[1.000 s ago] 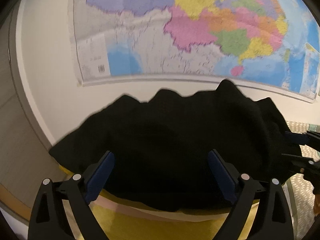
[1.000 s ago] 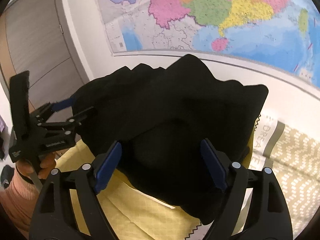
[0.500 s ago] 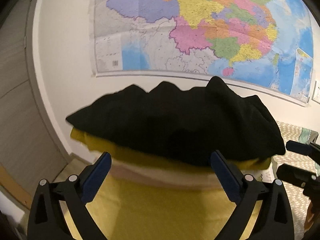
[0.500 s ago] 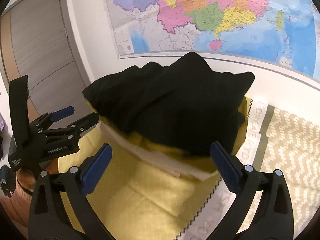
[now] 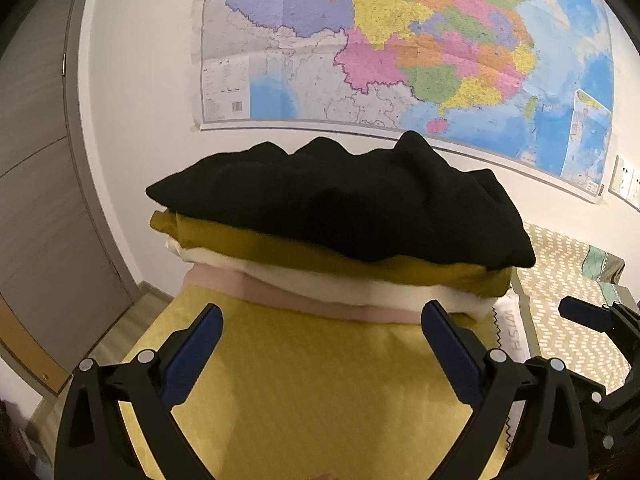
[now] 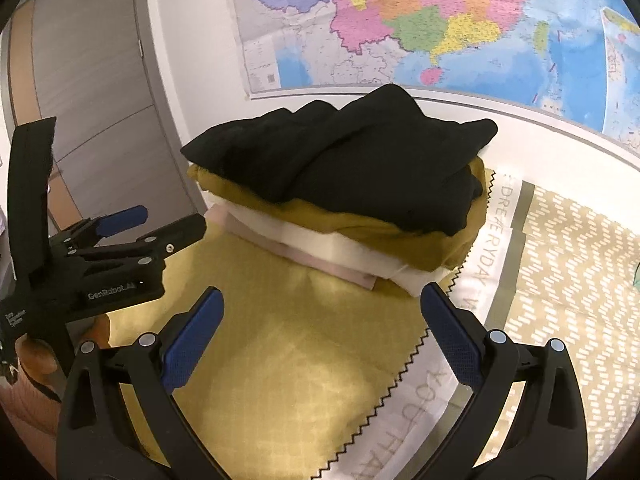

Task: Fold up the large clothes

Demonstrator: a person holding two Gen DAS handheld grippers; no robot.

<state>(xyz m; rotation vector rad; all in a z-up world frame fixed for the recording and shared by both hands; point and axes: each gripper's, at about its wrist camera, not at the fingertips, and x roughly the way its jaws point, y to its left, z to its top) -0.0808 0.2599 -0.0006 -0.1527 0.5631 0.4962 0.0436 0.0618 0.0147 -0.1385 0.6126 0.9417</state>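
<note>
wall: white (image 5: pixel 140 100) | map (image 5: pixel 400 52): large, coloured, hung on wall, pale strip along its lower edge | door (image 6: pixel 92 80): grey, panelled, left of map | switch plates (image 5: pixel 624 184): on wall at far right | floor (image 5: pixel 132 312): wood-toned, by door | light: warm, indoor

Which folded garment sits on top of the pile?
The black garment; beneath it lie a mustard one, a white one and a pink one.

A folded garment (image 5: pixel 340 208) tops a stack of clothes (image 5: pixel 320 276) on a cloth (image 5: pixel 320 392), below a wall map (image 5: pixel 400 40).
</note>
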